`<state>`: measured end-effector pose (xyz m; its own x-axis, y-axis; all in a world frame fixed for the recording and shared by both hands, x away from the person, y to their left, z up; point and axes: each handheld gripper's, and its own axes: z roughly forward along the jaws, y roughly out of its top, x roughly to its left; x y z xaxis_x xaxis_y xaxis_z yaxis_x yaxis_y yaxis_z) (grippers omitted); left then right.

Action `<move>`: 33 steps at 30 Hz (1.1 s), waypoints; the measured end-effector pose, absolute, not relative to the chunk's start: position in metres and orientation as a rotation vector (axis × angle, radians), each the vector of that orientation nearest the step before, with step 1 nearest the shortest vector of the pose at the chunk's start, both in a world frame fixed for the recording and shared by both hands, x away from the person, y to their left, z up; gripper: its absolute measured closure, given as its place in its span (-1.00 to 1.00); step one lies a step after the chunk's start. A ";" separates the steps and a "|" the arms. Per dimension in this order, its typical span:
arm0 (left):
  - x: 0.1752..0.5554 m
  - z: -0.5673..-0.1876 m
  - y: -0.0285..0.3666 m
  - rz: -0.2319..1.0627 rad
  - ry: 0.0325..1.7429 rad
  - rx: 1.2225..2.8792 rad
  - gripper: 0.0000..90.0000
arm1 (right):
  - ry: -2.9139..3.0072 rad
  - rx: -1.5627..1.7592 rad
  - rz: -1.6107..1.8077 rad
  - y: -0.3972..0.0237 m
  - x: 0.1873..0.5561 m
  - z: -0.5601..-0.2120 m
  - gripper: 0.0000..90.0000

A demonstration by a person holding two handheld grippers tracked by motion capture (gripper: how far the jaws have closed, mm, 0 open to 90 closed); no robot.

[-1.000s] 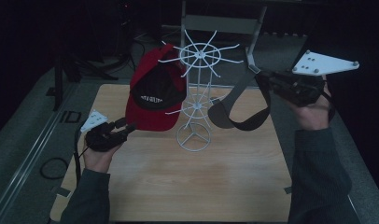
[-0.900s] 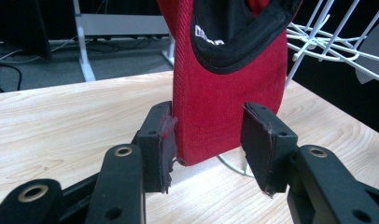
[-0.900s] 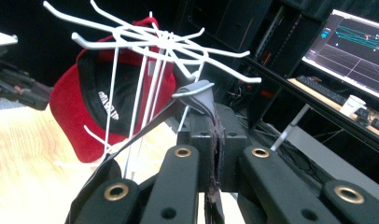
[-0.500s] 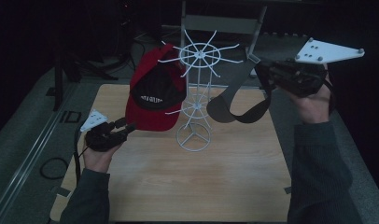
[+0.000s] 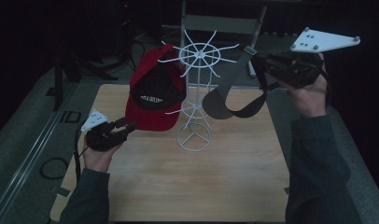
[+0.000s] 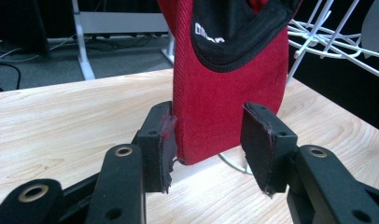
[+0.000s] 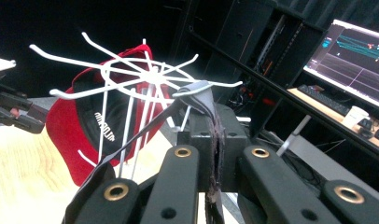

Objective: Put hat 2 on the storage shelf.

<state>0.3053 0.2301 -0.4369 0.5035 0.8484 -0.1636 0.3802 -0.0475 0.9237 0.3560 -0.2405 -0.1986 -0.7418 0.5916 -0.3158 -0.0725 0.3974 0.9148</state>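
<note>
Above table [image 5: 215,186], right gripper [image 5: 260,63] and grey cap [image 5: 220,100] higher than before.

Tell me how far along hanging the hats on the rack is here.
Done: the red cap hangs on the white wire rack. In hand: the right gripper is clamped on the grey visor, beside the top prongs. Left: hooking it on. The left gripper is open around the cap's brim.

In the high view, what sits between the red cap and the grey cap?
The white wire rack stands between them: the red cap hangs on its left side, and the grey cap, gripped by the right gripper, is at its right.
</note>
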 end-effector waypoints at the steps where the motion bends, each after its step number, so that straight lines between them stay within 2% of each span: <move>1: 0.305 -0.437 0.230 0.532 1.066 1.646 0.22 | 2.038 0.445 1.372 -0.239 0.358 -0.199 0.96; 27: 0.305 -0.439 0.229 0.532 1.066 1.652 0.22 | 2.176 0.500 1.342 -0.223 0.387 -0.228 0.95; 33: 0.306 -0.441 0.228 0.521 1.070 1.659 0.20 | 2.181 0.501 1.338 -0.225 0.387 -0.233 0.85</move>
<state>0.3058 0.2282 -0.4409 0.5062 0.8464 -0.1656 0.3919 -0.0548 0.9184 0.3873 -0.2249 -0.2329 -0.7919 0.5606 -0.2422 0.0380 0.4410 0.8967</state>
